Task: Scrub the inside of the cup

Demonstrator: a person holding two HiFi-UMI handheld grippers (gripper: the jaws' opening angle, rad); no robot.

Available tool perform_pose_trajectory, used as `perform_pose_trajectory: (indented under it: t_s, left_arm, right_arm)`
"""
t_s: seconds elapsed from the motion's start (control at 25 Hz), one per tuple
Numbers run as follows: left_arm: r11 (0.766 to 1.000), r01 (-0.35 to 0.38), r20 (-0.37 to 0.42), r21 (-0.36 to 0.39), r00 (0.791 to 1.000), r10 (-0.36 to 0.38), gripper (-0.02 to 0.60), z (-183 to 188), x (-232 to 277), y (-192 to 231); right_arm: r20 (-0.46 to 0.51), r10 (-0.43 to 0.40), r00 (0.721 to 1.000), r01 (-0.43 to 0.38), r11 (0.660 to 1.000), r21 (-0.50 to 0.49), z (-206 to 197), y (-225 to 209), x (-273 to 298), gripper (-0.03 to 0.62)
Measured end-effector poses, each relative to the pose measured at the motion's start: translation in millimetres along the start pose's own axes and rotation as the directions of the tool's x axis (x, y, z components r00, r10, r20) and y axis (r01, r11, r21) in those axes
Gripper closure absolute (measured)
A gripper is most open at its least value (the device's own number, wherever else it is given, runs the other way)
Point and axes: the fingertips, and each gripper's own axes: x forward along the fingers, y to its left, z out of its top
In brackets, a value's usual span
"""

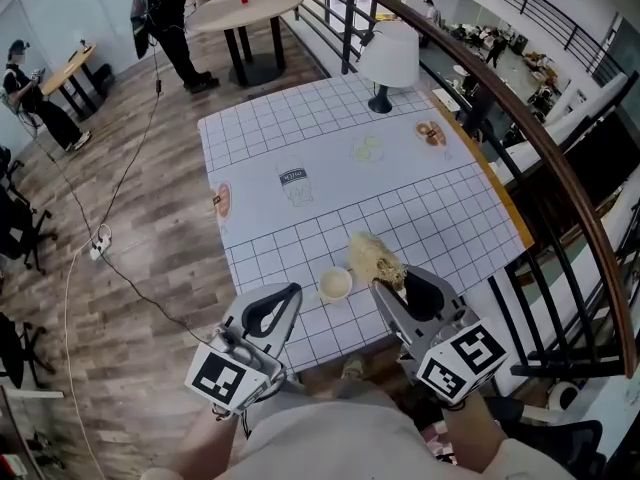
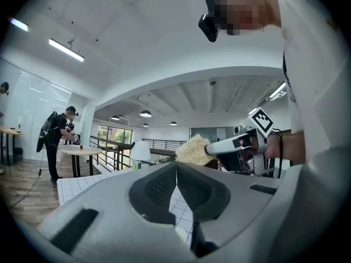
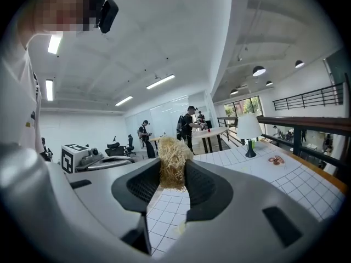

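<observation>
Scrubber (image 3: 173,159) (perhaps loofah) clamped, cup (image 1: 335,285) near

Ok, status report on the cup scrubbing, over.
Left gripper shut, empty. Right gripper shut on scrubber, clear of the cup. Cup upright on table, untouched. Nothing in the way.

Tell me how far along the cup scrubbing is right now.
Done: the right gripper is clamped on the fibrous scrubber. In hand: the scrubber is beside the cup in the head view, not inside it. Left: the left gripper is shut, empty and apart from the cup, so steadying the cup and all the scrubbing are yet to do.
</observation>
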Motion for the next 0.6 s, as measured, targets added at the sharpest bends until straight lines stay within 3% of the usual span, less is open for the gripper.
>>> perform_pose_trajectory:
  t_s: [0.16, 0.6]
  left_arm:
    - [0.998, 0.038, -0.056, 0.048, 0.998, -0.036, 0.568, -16, 1, -4]
    - [0.989, 0.105, -0.114, 0.108, 0.989, -0.093, 0.566, -52, 8, 14]
  right_arm:
    - [-0.012, -0.002, 1.0, 0.002, 1.0, -0.014, -2, -6, 9, 0.462]
    - [-0.059, -0.02, 0.998, 0.018, 0.999, -0.039, -15, -7, 35, 0.462]
